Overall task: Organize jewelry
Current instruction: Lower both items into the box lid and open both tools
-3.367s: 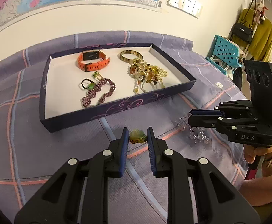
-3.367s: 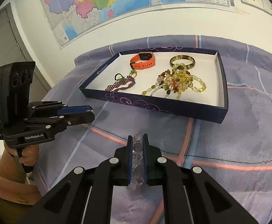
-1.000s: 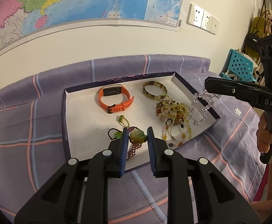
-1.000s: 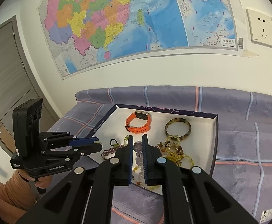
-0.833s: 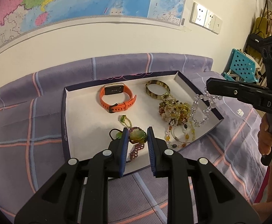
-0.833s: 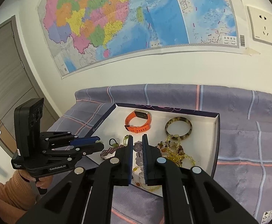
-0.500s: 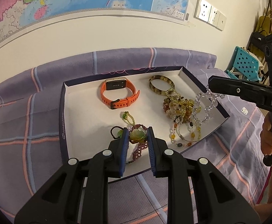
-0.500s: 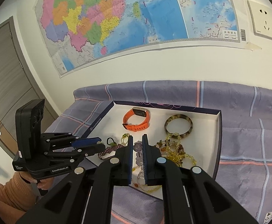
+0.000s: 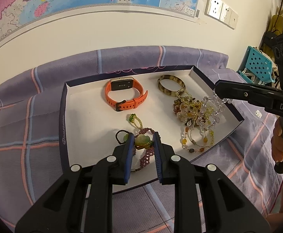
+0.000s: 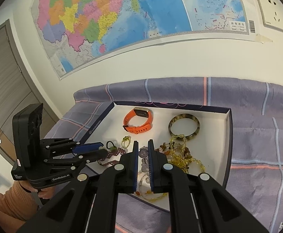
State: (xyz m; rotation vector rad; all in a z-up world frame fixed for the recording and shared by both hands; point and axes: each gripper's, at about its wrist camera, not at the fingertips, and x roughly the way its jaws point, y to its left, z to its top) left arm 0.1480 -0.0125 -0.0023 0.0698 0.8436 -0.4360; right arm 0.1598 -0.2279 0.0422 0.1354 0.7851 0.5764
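Both pieces are carried over the tray (image 9: pixel 63 116), a dark-walled box lid with a white floor, which serves as landmark throughout. The step in hand appears to be the set-down.

Left: the left gripper (image 9: pixel 142 143) pinches a green stone pendant (image 9: pixel 141 140) between its blue pads, above the tray's near-left floor and directly over the purple beaded bracelet (image 9: pixel 147 151) lying there. To place it well, carry the pendant toward the bare white floor at the tray's left, lower until it rests, and only then spread the pads; released where it hangs, it would likely land on the purple beads and tangle.

Right: the right gripper (image 10: pixel 141 153) is pressed nearly together on a clear crystal bead bracelet (image 9: pixel 213 108), whose loop hangs from the fingertips at the tray's right side, over the heap of amber and yellow bead strands (image 9: pixel 194 116). A drop here risks knotting it into the heap; the free floor near the tray's middle looks the safer spot.

The pendant is a pale green, rounded, translucent stone, set on a dark green cord. The crystal bracelet is a string of colourless faceted beads, limp and free-swinging. Also in the tray: an orange smartwatch (image 9: pixel 125 97) at the back centre and a mottled brown bangle (image 9: pixel 170 83) at the back right.
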